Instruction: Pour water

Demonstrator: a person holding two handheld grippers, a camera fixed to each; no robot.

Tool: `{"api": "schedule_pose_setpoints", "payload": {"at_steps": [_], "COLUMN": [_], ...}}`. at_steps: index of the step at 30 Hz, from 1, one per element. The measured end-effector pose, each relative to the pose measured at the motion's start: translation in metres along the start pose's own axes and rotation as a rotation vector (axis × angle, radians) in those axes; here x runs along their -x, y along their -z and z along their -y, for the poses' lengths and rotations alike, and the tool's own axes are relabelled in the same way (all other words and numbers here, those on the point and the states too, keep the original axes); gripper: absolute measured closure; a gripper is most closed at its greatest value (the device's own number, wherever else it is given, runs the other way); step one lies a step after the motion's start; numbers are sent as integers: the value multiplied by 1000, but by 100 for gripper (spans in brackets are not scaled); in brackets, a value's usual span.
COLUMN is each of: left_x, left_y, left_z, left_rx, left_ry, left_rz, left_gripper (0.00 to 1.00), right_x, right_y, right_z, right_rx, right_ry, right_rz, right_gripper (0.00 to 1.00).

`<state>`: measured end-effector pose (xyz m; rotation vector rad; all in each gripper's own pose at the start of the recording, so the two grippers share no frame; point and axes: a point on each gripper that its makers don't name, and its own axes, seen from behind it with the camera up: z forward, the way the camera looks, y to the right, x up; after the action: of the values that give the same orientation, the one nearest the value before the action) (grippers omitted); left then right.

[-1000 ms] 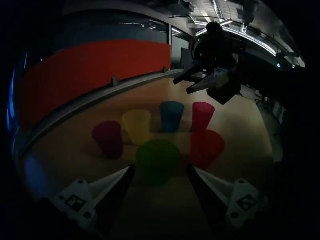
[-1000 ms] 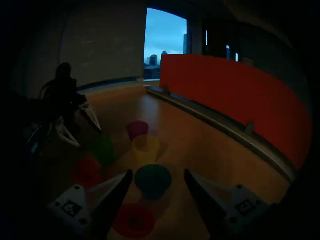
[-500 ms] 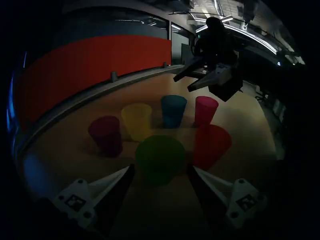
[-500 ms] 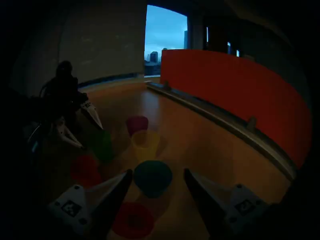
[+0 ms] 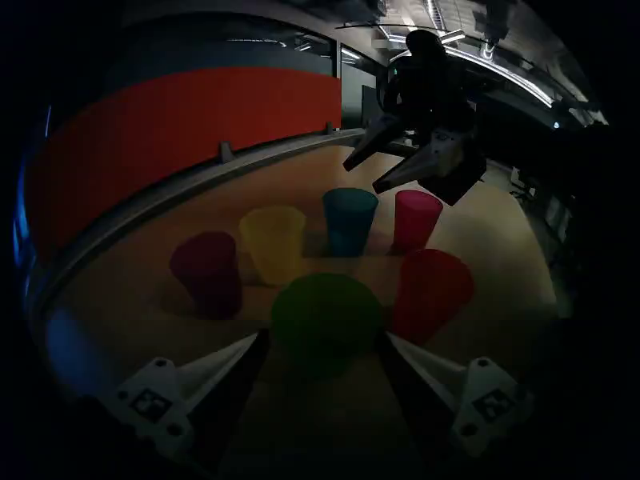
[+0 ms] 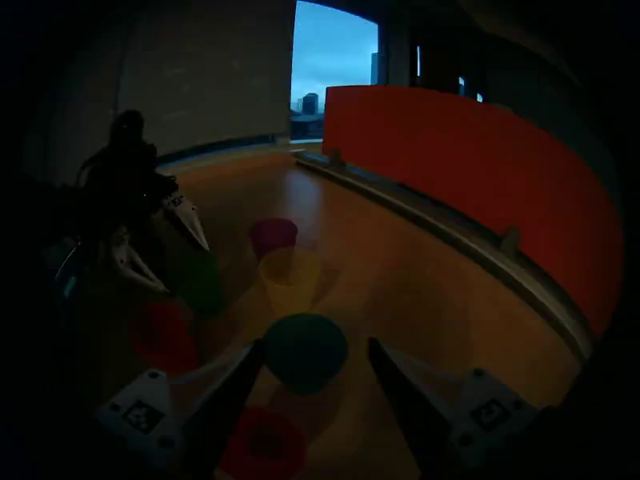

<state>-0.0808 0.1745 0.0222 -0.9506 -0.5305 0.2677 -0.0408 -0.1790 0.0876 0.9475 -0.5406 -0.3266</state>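
Between the left gripper's [image 5: 322, 342] spread jaws, a green cup [image 5: 324, 314] stands upright, mouth up; the right gripper [image 6: 314, 349], jaws apart, flanks an upright teal cup [image 6: 306, 354].

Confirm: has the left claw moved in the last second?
Yes. The left claw has advanced toward the green cup: the standing cup now looks larger than before and nearly spans the open claw's gap.

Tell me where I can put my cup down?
Bare table lies between the yellow cup and the rail below the orange wall. The middle is crowded: green cup, red cup, blue cup and pink cup huddle close.
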Motion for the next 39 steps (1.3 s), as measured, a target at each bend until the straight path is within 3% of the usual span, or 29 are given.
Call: {"api": "schedule_pose_setpoints", "payload": {"at_steps": [17, 39], "left_x": [-2, -4], "left_y": [-15, -19], "left_z": [-1, -6], "left_rx": [15, 35], "left_ry": [5, -3], "left_rz": [3, 2], "left_gripper": [10, 11], "right_x": [6, 4], "right_y": [-8, -11], "right_z": [1, 6], "right_rx": [-6, -15], "right_ry": [13, 22], "right_rz": [34, 42], "right_gripper": [2, 2]}}
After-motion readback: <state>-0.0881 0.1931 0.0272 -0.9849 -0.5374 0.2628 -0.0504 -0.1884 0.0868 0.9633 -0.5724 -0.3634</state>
